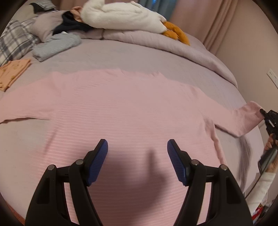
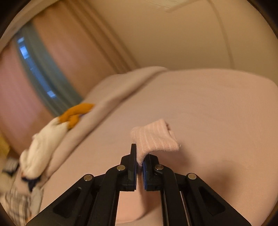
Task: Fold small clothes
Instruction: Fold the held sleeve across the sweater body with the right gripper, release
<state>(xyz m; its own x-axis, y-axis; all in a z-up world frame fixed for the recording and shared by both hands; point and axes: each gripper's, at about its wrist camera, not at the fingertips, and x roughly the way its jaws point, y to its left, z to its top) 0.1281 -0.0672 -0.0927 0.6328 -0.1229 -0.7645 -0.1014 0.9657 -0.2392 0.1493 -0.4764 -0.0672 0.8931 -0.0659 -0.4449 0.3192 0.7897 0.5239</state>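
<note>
A pink ribbed sweater [image 1: 121, 107] lies spread flat on the bed, filling the middle of the left wrist view. My left gripper [image 1: 137, 147] hovers over its lower body, open, with nothing between the blue pads. The sweater's right sleeve stretches out to the right, lifted off the bed. My right gripper [image 1: 264, 113] is shut on that sleeve's cuff [image 1: 252, 113]. In the right wrist view the right gripper [image 2: 139, 156] pinches the pink cuff [image 2: 154, 137], which folds over above the tips.
A lilac bed sheet [image 1: 130, 57] lies under the sweater. A white plush goose [image 1: 121, 15] with orange feet sits on a bunched duvet at the back. Folded grey [image 1: 55, 45] and orange [image 1: 13, 71] clothes and a plaid pillow [image 1: 13, 40] lie back left. A wall [image 1: 252, 52] runs along the right.
</note>
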